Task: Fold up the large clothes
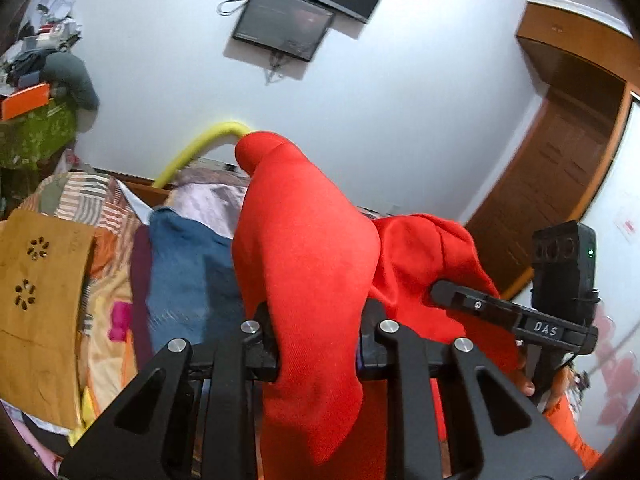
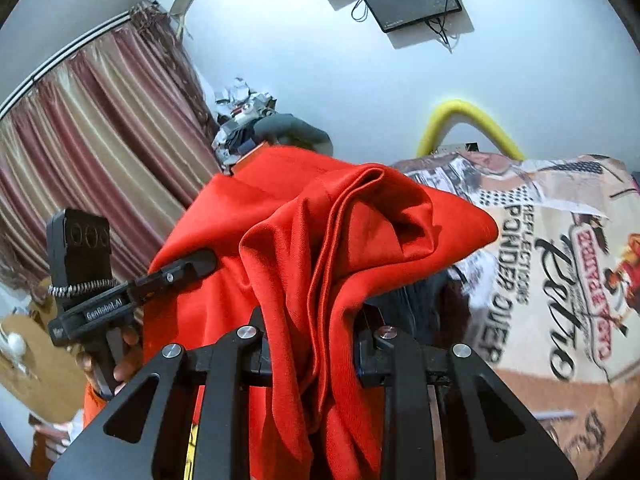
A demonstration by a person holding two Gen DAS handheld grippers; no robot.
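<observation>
Aloft above the bed [image 1: 100, 264], a red garment [image 1: 304, 280] hangs bunched between two tongs, left tongs [image 1: 316, 344] and right tongs [image 2: 316, 344] each clenched on a fold. Slick cloth could slip free if either grip loosens. Both hands point slightly downward.

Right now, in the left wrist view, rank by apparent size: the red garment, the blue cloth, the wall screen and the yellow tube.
1. Red garment, pinched close to the lens, so nearness inflates it.
2. Blue cloth on the bed.
3. Wall screen, farther off.
4. Yellow tube, partly hidden behind the garment.
</observation>
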